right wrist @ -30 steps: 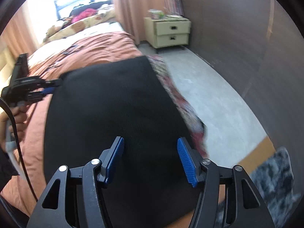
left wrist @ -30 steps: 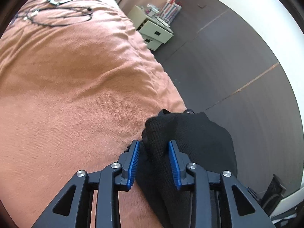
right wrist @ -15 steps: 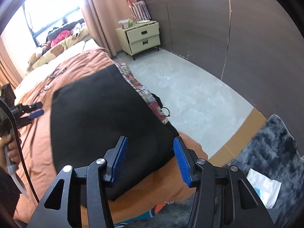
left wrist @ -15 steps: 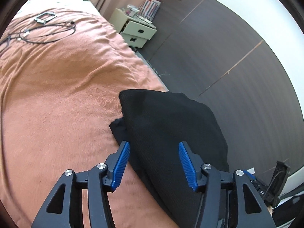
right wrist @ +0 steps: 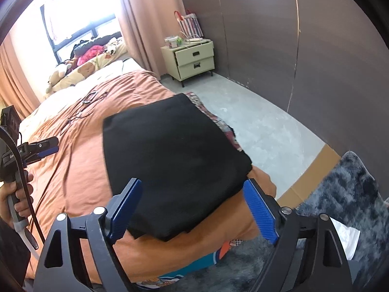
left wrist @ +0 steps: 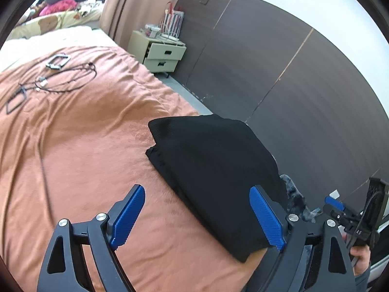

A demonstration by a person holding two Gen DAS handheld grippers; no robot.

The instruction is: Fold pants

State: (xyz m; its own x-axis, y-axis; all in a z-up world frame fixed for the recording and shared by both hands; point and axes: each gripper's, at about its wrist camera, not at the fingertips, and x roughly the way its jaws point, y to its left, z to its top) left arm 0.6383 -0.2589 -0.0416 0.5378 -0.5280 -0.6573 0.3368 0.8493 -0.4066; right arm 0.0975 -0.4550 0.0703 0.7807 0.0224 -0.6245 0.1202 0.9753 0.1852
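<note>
Left gripper [left wrist: 197, 215]: blue pads spread wide, nothing between them, held above the bed. Right gripper [right wrist: 193, 210]: pads likewise wide apart and empty, framing the near corner of the pants [right wrist: 170, 160] without any visible contact. Pants lie as 1 compact black rectangle, several layers stacked, on the blanket [left wrist: 80, 131] at the corner of the bed nearest the floor; 1 under-layer edge sticks out a little past the top layer on the left side in the left wrist view. Judgement: folding looks essentially done, both tools released and clear; at most, squaring that stray edge or smoothing the top is left. Surface: soft rust-orange blanket, lightly creased, with a patterned sheet [right wrist: 218, 119] showing along its floor-side edge. Farther up the bed, black cables [left wrist: 65, 82] and a small clip-like item, then pillows and a heap of clothes by the window. Room: cream 2-drawer nightstand [right wrist: 192, 58] with clutter and a striped bag on top, pink curtains, dark panelled wall, grey floor, shaggy grey rug [right wrist: 345, 194] beside the bed, a strip of cardboard at its edge.
</note>
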